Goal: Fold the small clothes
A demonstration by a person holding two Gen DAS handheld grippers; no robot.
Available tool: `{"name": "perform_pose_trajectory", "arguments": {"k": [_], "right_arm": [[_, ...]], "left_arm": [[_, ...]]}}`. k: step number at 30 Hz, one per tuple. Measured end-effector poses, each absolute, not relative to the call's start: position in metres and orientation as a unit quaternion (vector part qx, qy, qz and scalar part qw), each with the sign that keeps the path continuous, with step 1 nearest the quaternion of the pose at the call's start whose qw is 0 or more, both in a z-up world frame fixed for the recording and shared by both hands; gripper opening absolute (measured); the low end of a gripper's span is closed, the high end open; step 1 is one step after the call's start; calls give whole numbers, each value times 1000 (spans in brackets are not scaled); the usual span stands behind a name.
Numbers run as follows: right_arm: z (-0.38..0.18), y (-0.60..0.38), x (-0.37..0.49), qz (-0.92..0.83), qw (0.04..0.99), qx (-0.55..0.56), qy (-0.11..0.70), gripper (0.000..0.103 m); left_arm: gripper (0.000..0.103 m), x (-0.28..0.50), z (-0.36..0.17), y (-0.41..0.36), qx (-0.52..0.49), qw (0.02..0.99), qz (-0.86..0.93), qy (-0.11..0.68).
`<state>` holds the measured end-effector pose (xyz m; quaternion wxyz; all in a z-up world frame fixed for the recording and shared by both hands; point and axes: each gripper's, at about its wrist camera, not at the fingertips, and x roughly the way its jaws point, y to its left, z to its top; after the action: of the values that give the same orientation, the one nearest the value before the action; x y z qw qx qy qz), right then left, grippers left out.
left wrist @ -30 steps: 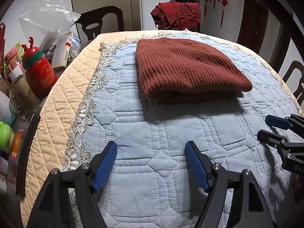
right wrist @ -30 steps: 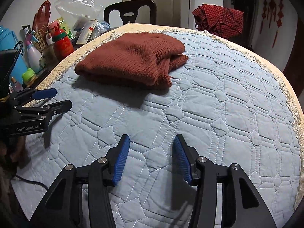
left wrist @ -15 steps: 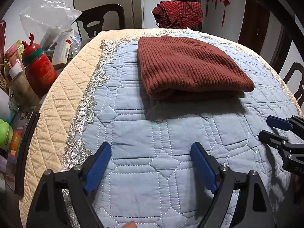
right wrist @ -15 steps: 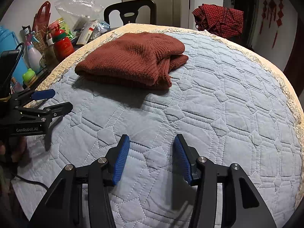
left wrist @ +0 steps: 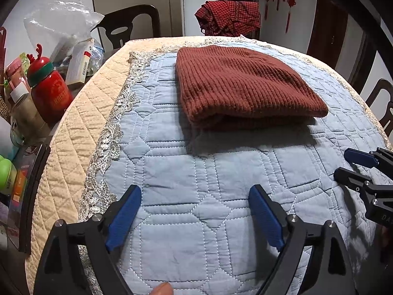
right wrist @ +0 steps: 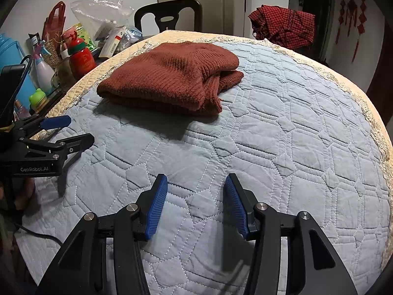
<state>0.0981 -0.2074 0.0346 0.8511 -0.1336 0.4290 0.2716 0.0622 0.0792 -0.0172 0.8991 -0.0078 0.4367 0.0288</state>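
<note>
Sweater lies folded on the quilt. My left claw has just been opening, empty; right claw released, empty. Next: withdraw.

right gripper: cut off by the left wrist view's right edge; only its fingers show
red bottle: lettering too small to read
fingertip: cropped at the bottom edge; possibly a thumb
sweater: underside hidden

both wrist views look steeply down over the blue quilt, sharing the folded brown sweater ahead.
</note>
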Motion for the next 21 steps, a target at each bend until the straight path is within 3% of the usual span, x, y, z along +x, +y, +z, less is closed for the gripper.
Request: {"name": "perform_pose_trajectory", "arguments": {"k": [21], "right_arm": [[35,-207,98,272,851,-133,429,50]], "left_arm": [[97,64,-18,79,-4,897,23,441]]}}
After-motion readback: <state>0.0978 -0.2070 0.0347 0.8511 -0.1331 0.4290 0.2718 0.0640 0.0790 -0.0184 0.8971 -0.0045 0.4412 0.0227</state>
